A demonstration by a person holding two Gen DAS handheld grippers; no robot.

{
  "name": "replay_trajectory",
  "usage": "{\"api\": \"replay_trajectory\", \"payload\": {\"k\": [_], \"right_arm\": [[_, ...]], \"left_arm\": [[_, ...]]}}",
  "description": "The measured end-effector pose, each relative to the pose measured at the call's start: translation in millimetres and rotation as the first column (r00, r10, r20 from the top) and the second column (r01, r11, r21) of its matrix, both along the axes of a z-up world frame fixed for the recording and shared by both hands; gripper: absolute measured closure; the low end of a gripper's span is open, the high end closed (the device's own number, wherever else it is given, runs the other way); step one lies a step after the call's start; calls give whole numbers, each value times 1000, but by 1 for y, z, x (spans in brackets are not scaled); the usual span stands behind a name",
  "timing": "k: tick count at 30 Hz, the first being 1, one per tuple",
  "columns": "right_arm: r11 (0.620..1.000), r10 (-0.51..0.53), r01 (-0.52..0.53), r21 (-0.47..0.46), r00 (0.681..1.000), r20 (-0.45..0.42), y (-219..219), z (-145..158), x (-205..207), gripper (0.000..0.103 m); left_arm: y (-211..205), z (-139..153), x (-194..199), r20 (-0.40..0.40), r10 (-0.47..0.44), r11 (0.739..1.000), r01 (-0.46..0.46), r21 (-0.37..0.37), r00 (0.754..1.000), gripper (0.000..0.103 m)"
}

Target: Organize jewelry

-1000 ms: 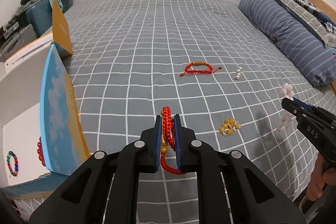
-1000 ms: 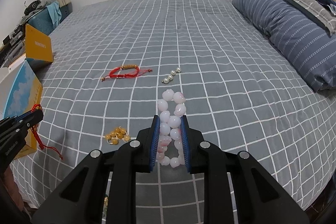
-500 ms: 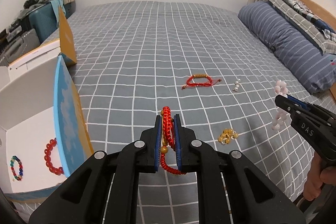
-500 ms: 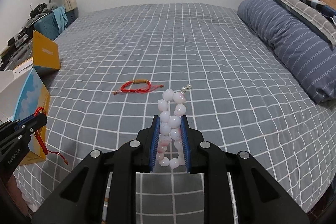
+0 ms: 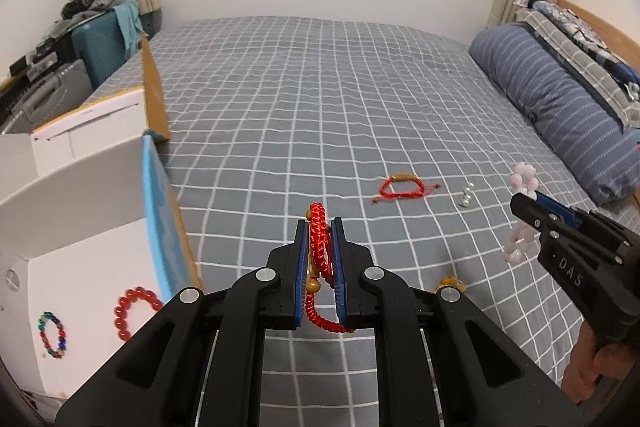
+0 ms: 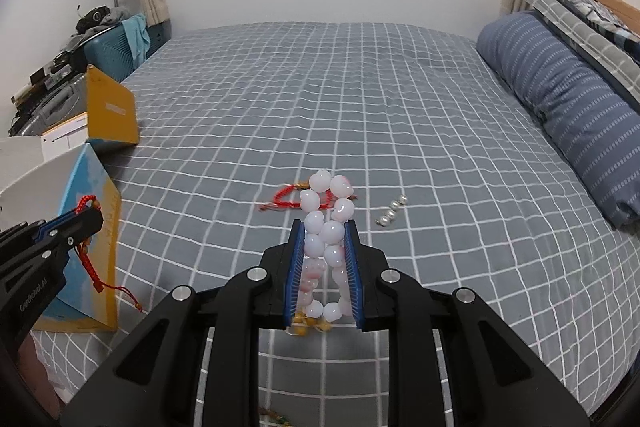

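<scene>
My left gripper (image 5: 319,227) is shut on a red braided cord bracelet (image 5: 319,251) with gold beads, held above the bed. Over the bed to its right, my right gripper (image 6: 324,227) is shut on a pink bead bracelet (image 6: 325,239). In the left wrist view that pink bracelet (image 5: 523,179) shows at the right gripper's tip. A second red cord bracelet (image 5: 402,185) and a short string of pearls (image 5: 466,195) lie on the grey checked bedspread (image 5: 320,115). An amber bead bracelet (image 5: 450,283) lies partly hidden behind my left fingers. The white open box (image 5: 76,227) at left holds a red bead bracelet (image 5: 134,311) and a multicoloured one (image 5: 52,335).
The box has a blue and yellow flap (image 5: 166,215) standing up at its right side. A second yellow-sided box (image 6: 112,115) stands behind it. A striped blue pillow (image 5: 560,107) lies along the right. A teal suitcase (image 5: 104,43) and clutter stand beyond the bed's left edge.
Both grippers have risen with their bracelets still clamped. The left view has shifted so more of the white box's inside shows, including the red bead bracelet.
</scene>
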State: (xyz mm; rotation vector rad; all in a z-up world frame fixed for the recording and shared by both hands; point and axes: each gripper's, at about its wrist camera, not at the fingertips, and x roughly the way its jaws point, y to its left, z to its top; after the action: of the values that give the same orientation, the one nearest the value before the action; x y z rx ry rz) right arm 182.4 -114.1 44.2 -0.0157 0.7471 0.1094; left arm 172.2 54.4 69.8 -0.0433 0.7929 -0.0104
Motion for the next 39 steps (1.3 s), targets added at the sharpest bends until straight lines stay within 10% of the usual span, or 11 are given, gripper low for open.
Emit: {"api": "replay_trajectory", "payload": {"k": [39], "right_arm": [[960,278,-278,3,960,42,188,42,-26,84]], "left_arm": [[144,56,-72,44,236,971,-237,13,971,93]]}}
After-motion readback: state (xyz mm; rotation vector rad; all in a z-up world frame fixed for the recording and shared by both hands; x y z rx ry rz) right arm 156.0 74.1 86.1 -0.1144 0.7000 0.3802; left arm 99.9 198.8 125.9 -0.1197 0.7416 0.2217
